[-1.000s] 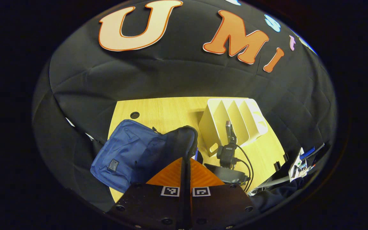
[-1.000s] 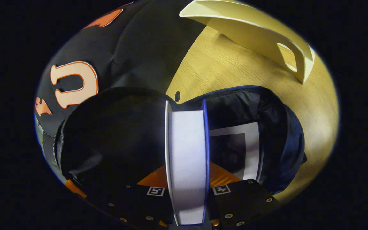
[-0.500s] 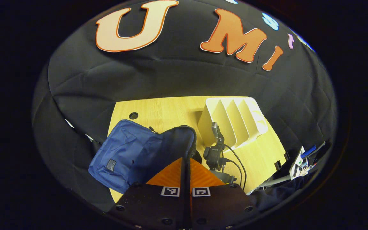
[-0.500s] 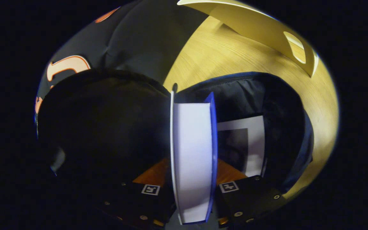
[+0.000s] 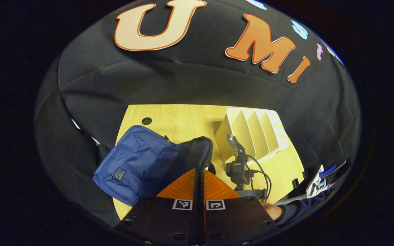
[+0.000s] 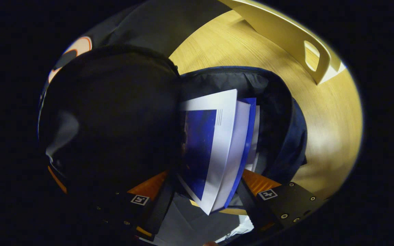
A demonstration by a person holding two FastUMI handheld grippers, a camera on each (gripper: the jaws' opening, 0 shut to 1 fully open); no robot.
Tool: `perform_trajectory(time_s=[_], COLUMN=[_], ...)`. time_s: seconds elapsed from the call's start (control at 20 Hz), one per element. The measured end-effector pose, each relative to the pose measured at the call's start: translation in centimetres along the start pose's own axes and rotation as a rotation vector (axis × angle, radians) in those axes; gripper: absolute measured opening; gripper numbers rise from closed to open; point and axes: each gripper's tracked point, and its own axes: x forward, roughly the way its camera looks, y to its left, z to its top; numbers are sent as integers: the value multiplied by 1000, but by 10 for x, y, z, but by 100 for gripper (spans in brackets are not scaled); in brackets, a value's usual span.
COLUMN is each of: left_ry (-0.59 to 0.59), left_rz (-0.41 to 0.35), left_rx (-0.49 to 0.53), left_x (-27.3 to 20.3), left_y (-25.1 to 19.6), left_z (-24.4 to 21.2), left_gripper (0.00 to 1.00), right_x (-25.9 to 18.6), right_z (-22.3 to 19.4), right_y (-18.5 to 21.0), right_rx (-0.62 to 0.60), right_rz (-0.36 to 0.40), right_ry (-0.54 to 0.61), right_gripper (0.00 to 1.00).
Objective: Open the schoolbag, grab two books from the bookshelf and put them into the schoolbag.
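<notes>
Desk (image 5: 183, 119): carried blue schoolbag (image 5: 132, 164) and empty bookshelf (image 5: 251, 131).
Left gripper (image 5: 199, 181): clamped on bag's rim.
Right gripper (image 6: 204, 188): jaws apart; book (image 6: 214, 143) lay loose inside.

The right gripper (image 6: 204, 191) has spread its fingers, which a second ago pressed on the blue-and-white book (image 6: 214, 147). The book, earlier upright and edge-on between them, now leans over with its cover showing, lying loose in the mouth of the schoolbag (image 6: 279, 112) on top of the other book. In the left gripper view, the right gripper (image 5: 239, 164) has tilted differently.
</notes>
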Motion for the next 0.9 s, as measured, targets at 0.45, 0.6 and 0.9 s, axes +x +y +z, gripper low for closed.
perform_trajectory(time_s=[0.45, 0.6, 0.9], left_ry=[-19, -18, -3], left_rz=[19, 28, 51], left_rx=[-49, -49, -29], left_x=[-1, -1, 12], left_y=[3, 1, -8], left_z=[-2, -5, -16], left_gripper=[0, 1, 1], right_x=[-52, -81, -149], right_z=[-8, 0, 26], right_y=[-7, -16, -37], right_rx=[-94, -155, -252], right_rz=[4, -16, -57], right_ry=[46, 0, -142], right_gripper=[98, 97, 97])
